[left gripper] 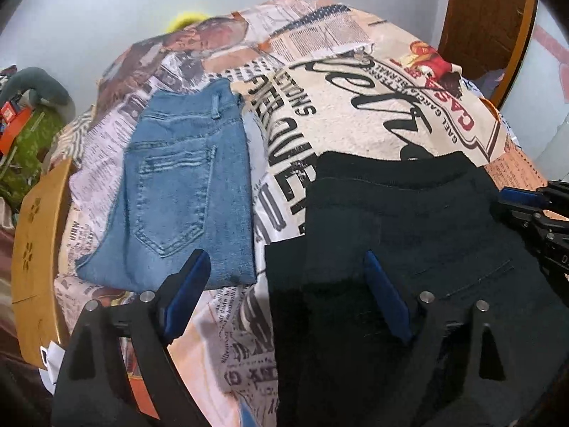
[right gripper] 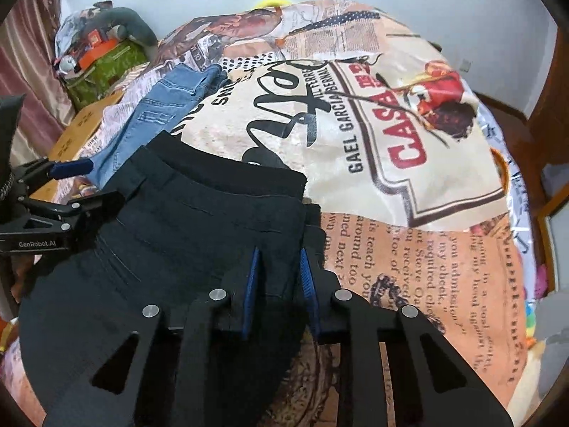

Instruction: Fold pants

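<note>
R gripper [right gripper: 277, 267] pinching black pants [right gripper: 199, 220] edge, L gripper [left gripper: 288, 267] wide

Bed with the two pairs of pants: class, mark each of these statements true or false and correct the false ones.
1. The folded blue denim jeans lie on the newspaper-print bedspread. True.
2. The black pants lie on top of the jeans. False: they lie beside them.
3. The right gripper has black fabric between its blue pads. True.
4. The left gripper is clamped shut. False: it is wide open.
5. The jeans show a back pocket. True.
</note>
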Demonstrator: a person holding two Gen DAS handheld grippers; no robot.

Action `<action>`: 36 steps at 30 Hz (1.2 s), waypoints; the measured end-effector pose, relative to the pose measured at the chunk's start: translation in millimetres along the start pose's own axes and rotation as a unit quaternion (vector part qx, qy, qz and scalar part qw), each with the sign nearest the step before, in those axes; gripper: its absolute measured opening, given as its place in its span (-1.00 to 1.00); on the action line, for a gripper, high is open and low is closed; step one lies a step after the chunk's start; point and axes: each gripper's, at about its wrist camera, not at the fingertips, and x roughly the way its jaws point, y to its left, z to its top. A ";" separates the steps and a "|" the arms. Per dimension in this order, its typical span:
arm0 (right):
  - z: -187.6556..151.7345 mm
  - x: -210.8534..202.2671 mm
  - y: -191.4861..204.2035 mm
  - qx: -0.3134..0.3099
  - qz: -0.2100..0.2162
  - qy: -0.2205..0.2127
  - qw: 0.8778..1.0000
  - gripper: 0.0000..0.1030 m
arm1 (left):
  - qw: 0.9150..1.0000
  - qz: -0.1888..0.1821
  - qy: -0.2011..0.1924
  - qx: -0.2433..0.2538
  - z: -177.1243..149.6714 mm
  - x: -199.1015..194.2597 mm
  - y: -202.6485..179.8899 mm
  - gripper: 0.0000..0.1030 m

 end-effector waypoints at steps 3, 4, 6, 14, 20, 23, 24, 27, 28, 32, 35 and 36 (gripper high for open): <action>-1.8 -14.1 3.1 -0.004 -0.012 -0.009 1.000 -0.58 | 0.999 0.029 -0.020 0.008 -0.9 -19.2 0.5 0.72; -2.7 -20.3 4.0 -0.004 -0.013 -0.013 1.000 -0.58 | 0.999 0.029 -0.026 0.009 -1.2 -26.4 1.7 0.72; -4.0 -30.3 5.7 -0.003 -0.009 -0.017 1.000 -0.54 | 0.999 0.024 -0.038 0.005 -2.5 -41.2 3.9 0.72; -18.3 -74.4 19.4 0.009 0.009 -0.052 0.999 0.44 | 0.998 0.006 -0.055 0.001 -18.1 -77.1 7.5 0.96; -40.6 -70.8 19.4 0.037 0.040 -0.018 0.998 0.52 | 0.999 -0.051 0.011 -0.013 -41.8 -53.6 13.3 0.97; -51.5 -57.5 16.4 0.051 0.053 0.012 0.997 0.52 | 0.996 -0.076 0.045 -0.029 -54.1 -35.5 13.9 0.97; -54.4 -54.8 14.8 0.056 0.058 0.017 0.997 0.52 | 0.994 -0.086 0.050 -0.039 -56.5 -31.5 15.4 0.98; -60.5 -46.3 7.1 0.085 0.088 0.028 0.992 0.52 | 0.986 -0.126 0.073 -0.078 -56.4 -19.3 22.1 0.99; -60.0 -43.2 4.3 0.095 0.100 0.031 0.990 0.52 | 0.982 -0.142 0.089 -0.089 -54.5 -12.9 24.0 0.99; -56.3 -30.9 2.4 0.114 0.132 0.035 0.984 0.58 | 0.973 -0.171 0.120 -0.098 -46.3 3.7 20.5 0.99; -51.5 -24.9 5.4 0.108 0.146 0.036 0.983 0.58 | 0.967 -0.191 0.133 -0.103 -39.3 11.8 17.6 0.99; -50.9 -22.8 6.2 0.108 0.150 0.037 0.982 0.58 | 0.963 -0.203 0.140 -0.110 -37.8 15.9 17.3 0.99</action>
